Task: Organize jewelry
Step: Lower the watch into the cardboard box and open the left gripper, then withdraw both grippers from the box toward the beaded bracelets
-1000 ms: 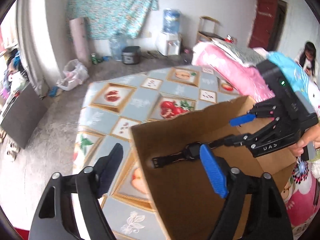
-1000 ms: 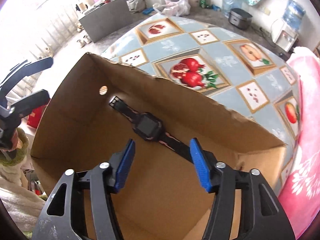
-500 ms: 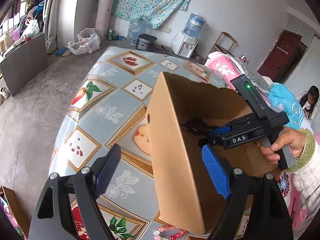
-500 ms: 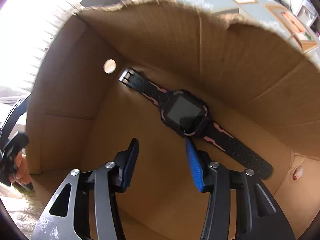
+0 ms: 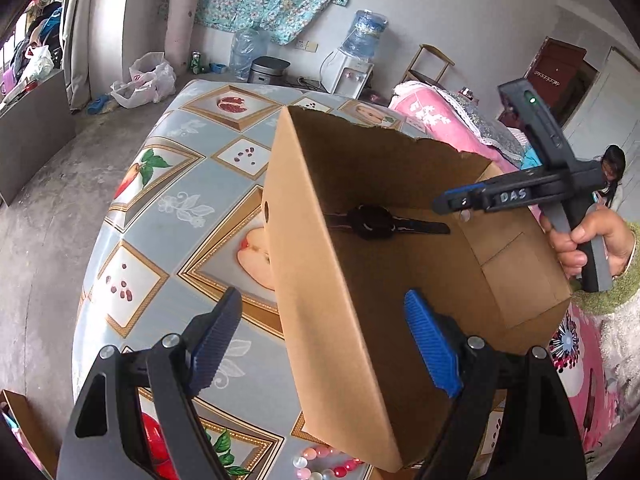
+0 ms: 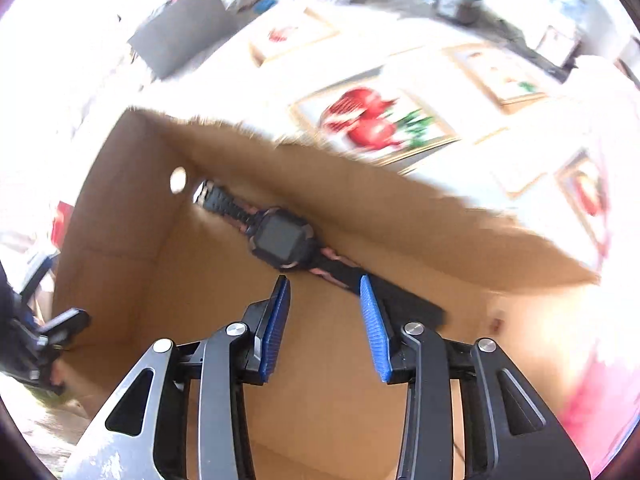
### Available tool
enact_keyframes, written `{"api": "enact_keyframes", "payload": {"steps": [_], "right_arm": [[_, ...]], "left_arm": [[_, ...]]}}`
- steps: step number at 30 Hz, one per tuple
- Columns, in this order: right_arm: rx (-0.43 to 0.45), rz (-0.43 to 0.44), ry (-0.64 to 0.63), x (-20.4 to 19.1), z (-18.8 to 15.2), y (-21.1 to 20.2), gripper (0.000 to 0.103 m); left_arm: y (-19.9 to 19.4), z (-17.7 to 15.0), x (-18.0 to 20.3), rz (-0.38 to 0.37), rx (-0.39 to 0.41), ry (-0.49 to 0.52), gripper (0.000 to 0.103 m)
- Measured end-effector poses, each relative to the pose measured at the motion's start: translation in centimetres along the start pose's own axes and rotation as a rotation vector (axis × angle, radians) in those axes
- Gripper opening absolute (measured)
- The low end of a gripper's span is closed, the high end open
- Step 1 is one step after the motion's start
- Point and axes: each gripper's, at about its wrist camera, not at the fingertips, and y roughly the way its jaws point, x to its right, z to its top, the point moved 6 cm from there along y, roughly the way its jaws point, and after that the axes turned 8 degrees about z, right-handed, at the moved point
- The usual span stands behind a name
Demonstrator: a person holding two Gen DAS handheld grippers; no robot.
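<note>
We have the watch [image 6: 282, 242] lying flat on the floor of the cardboard box [image 5: 348, 320], along the far wall, buckle end near the round hole at about 10 o'clock in the right wrist view. The right gripper [image 6: 324, 316] sits just above the box floor, its jaws have just been closing, and nothing is pinched between them; the strap runs past the tip of the right-hand finger, though that view is motion-blurred so we can't be sure whether it touches the strap. So we call it part open and empty. The left gripper [image 5: 320, 344] is wide open, holding nothing, and straddles the near corner of the box, one finger outside over the desk [image 5: 160, 240], one inside. A string of beads [image 5: 320, 464] lies on the desk at 6 o'clock in the left view, partly hidden by the box edge. Risks as we judge them: the right gripper could snag the strap and drag the watch as it leaves; the left gripper, so near the wall, could knock or tip the light box and slide the watch; going for the beads, the box corner blocks the approach and round beads may roll off the pads.
</note>
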Motion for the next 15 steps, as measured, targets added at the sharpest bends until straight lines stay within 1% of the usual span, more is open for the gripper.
{"api": "enact_keyframes", "payload": {"steps": [2,3,4,5,7,8,11,13,15], "right_arm": [[0.043,0.004,0.045,0.8,-0.2,-2.2,0.043],[0.05,0.012,0.058,0.8,0.0,-2.8,0.045],[0.05,0.026,0.068,0.8,-0.3,-3.2,0.051],[0.036,0.047,0.072,0.5,-0.6,-3.2,0.056],[-0.013,0.075,0.072,0.0,-1.3,-2.3,0.06],[-0.043,0.078,0.065,-0.1,-1.2,-1.6,0.061],[-0.097,0.075,0.047,-0.2,-1.1,0.3,0.063],[-0.104,0.061,0.056,-0.5,-1.1,1.4,0.063],[-0.078,0.063,0.059,-0.9,-0.9,1.0,0.063]], "left_arm": [[0.2,-0.2,0.1,-0.003,-0.007,0.005,0.081],[0.2,-0.3,0.2,-0.003,-0.007,0.007,0.081],[0.2,-0.4,0.3,-0.001,-0.009,0.012,0.081],[0.2,-0.5,0.2,0.002,-0.011,0.016,0.081],[0.2,-0.8,0.4,0.015,-0.01,0.023,0.081],[0.2,-0.8,0.3,0.018,-0.009,0.022,0.081],[-0.2,-1.0,0.2,0.025,-0.003,0.008,0.081],[-0.9,-0.9,-0.1,0.034,0.007,0.001,0.081],[-1.9,-1.0,-0.6,0.048,0.029,-0.002,0.081]]}}
